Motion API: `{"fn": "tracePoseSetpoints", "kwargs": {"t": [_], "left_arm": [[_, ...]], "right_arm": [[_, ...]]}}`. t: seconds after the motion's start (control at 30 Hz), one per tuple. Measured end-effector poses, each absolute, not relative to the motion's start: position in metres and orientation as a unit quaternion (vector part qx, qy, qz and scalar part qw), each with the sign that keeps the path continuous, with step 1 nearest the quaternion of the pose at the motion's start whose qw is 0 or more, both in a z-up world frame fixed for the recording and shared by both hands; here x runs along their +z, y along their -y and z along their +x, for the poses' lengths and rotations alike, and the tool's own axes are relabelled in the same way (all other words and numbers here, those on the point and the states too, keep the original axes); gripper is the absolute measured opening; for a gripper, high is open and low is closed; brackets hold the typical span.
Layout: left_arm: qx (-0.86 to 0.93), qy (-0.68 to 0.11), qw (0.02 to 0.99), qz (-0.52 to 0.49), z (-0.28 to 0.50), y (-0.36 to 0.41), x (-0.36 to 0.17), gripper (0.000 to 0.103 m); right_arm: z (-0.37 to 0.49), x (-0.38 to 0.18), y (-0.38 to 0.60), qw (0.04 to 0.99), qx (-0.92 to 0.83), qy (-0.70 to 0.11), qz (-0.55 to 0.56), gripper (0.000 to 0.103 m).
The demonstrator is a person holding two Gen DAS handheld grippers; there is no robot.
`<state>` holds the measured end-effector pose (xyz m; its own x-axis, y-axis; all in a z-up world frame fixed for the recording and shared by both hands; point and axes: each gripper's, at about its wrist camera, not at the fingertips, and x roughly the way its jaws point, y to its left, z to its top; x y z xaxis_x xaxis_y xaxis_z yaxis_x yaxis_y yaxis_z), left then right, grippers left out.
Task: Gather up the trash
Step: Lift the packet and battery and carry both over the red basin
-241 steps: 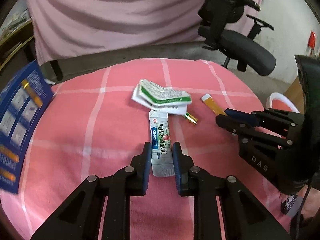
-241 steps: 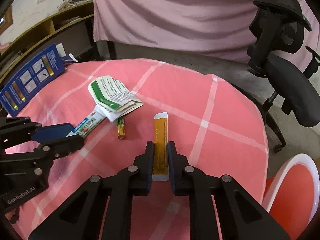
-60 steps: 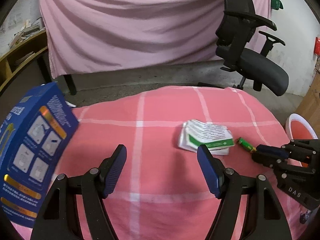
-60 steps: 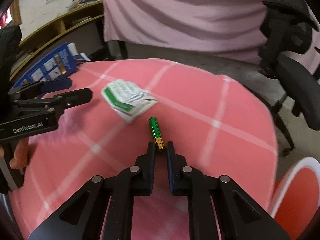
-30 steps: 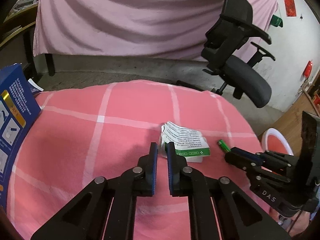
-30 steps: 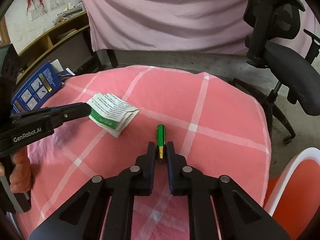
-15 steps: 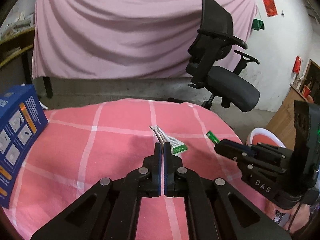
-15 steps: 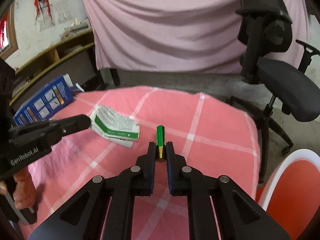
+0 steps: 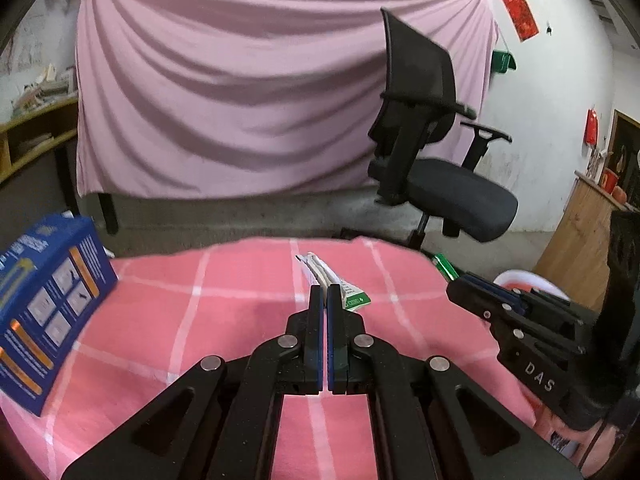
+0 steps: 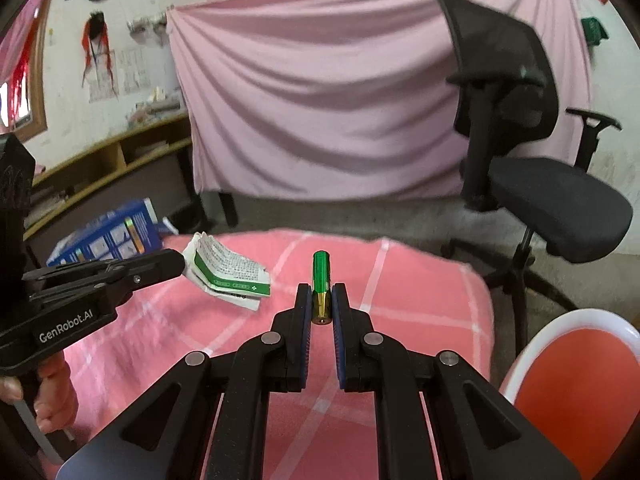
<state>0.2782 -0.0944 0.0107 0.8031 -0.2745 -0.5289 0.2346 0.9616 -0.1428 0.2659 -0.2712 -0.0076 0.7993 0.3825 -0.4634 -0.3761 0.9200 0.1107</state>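
Green battery point(image 10: 321, 276) pinched between right gripper point(image 10: 321, 300) jaws by gold end, green body jutting forward past fingertips, above pink checked tablecloth point(image 10: 420, 292). Left gripper point(image 9: 324, 294) jaws pressed nearly together on edge of folded leaflet point(image 9: 320, 272), white with green print; leaflet appears lifted off cloth, hard to confirm. Blue box point(image 9: 48, 300) at table's left. Red-and-white bin point(image 10: 580, 380) at right.
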Motion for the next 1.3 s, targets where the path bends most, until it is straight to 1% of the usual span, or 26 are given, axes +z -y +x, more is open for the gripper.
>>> {"fn": "tracePoseSetpoints", "kwargs": {"t": [0.33, 0.5, 0.63, 0.73, 0.87, 0.97, 1.1, 1.17, 1.23, 1.27, 1.3], "left_arm": [[-0.148, -0.172, 0.974, -0.024, 0.238, 0.123, 0.057, 0.0], [-0.178, -0.133, 0.975, -0.001, 0.217, 0.153, 0.071, 0.0], [-0.2, -0.132, 0.971, 0.016, 0.212, 0.183, 0.072, 0.0], [-0.212, -0.145, 0.966, 0.017, 0.214, 0.199, 0.07, 0.0], [-0.215, -0.183, 0.959, 0.022, 0.218, 0.203, 0.061, 0.0], [-0.197, -0.226, 0.954, 0.013, 0.219, 0.186, 0.046, 0.0], [-0.16, -0.302, 0.94, -0.028, 0.224, 0.152, 0.019, 0.0], [-0.149, -0.331, 0.931, -0.048, 0.224, 0.137, 0.008, 0.0], [-0.138, -0.361, 0.92, -0.062, 0.225, 0.127, -0.003, 0.002], [-0.137, -0.373, 0.915, -0.069, 0.226, 0.123, -0.007, 0.006], [-0.138, -0.381, 0.911, -0.073, 0.226, 0.12, -0.01, 0.012]], "right_arm": [[0.219, 0.031, 0.31, 0.983, 0.147, -0.107, 0.039, 0.008], [0.201, 0.046, 0.336, 0.99, 0.121, -0.066, 0.043, 0.008], [0.195, 0.049, 0.359, 0.991, 0.102, -0.063, 0.058, 0.008], [0.194, 0.047, 0.373, 0.99, 0.096, -0.077, 0.064, 0.008], [0.196, 0.036, 0.379, 0.982, 0.116, -0.134, 0.068, 0.008], [0.201, 0.026, 0.376, 0.972, 0.136, -0.183, 0.064, 0.008], [0.208, 0.009, 0.367, 0.946, 0.18, -0.254, 0.084, 0.008], [0.21, 0.001, 0.354, 0.937, 0.193, -0.282, 0.074, 0.008], [0.21, -0.005, 0.343, 0.933, 0.197, -0.296, 0.056, 0.008], [0.211, -0.009, 0.335, 0.929, 0.202, -0.305, 0.048, 0.008], [0.211, -0.012, 0.332, 0.927, 0.205, -0.311, 0.044, 0.008]]}}
